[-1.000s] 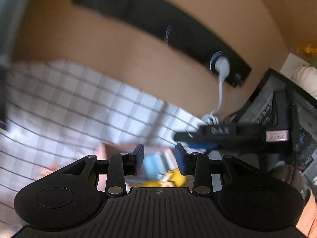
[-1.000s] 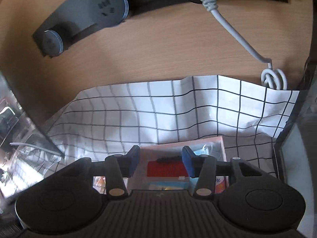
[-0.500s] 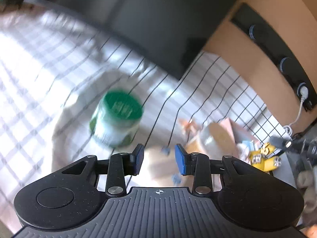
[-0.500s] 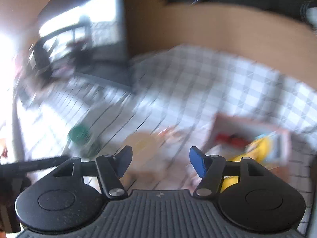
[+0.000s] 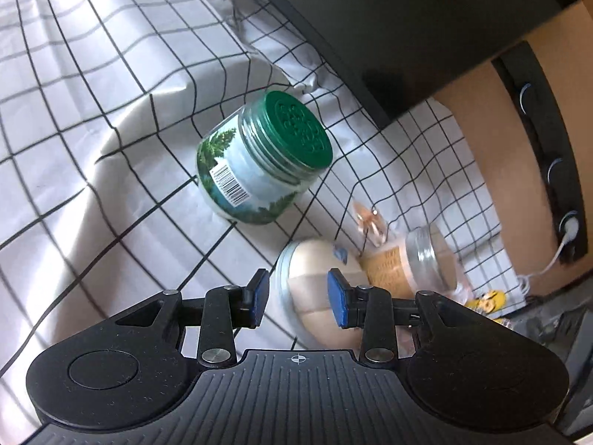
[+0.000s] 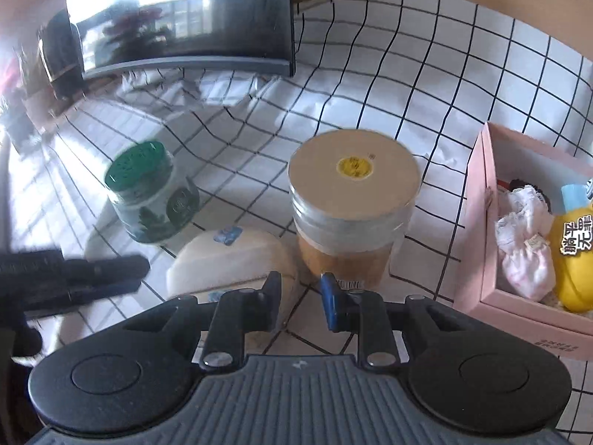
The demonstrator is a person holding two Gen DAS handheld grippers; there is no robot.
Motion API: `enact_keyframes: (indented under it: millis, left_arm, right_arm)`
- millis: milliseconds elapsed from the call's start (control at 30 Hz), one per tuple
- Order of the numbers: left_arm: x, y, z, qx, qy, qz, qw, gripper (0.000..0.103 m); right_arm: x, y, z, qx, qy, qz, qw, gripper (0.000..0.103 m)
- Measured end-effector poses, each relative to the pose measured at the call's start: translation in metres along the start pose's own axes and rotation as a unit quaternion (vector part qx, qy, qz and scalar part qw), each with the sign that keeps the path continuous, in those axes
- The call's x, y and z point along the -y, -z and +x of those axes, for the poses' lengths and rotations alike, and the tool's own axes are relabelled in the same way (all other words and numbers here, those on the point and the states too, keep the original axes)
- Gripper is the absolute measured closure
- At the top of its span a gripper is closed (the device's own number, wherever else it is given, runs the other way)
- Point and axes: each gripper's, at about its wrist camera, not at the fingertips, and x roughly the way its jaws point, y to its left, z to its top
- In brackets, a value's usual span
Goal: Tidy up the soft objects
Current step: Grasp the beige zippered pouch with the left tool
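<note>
A cream soft pad (image 5: 315, 289) with a small blue mark lies on the checked cloth; it also shows in the right wrist view (image 6: 229, 259). My left gripper (image 5: 298, 298) is open just above it, one finger on each side. My right gripper (image 6: 298, 296) is open and empty, hovering at the pad's right edge. A pink box (image 6: 478, 222) at the right holds a pink-white cloth item (image 6: 526, 230) and a yellow soft toy (image 6: 574, 252).
A green-lidded jar (image 5: 267, 163) and a jar with a beige lid (image 6: 352, 193) stand on the checked cloth (image 5: 111, 111). A dark monitor (image 6: 185, 18) stands at the back. A black power strip (image 5: 548, 148) is on the wooden wall.
Both grippers have swung away from the pink box, leftward to the jars and the cream pad. The right jaws stand narrower than half a second ago.
</note>
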Motion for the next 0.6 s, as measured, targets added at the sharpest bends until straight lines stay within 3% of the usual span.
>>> enact_keyframes:
  millis: [200, 367, 500, 600]
  left_arm:
    - [-0.005, -0.009, 0.025, -0.037, 0.001, -0.002, 0.9993, 0.065]
    - [-0.009, -0.011, 0.041, -0.049, 0.023, -0.022, 0.9983, 0.055]
    - [-0.016, -0.013, 0.047, -0.066, 0.044, -0.059, 0.9951, 0.053]
    - [-0.012, -0.011, 0.043, -0.079, 0.05, -0.058, 0.9939, 0.053]
  right_arm:
    - [-0.001, 0.002, 0.007, -0.008, -0.005, -0.005, 1.0, 0.08]
    - [0.002, 0.01, 0.011, -0.022, -0.01, -0.004, 1.0, 0.082]
    - [0.003, 0.011, 0.014, -0.029, -0.024, -0.009, 0.999, 0.086]
    - [0.002, 0.012, 0.016, -0.037, -0.039, -0.016, 0.998, 0.086]
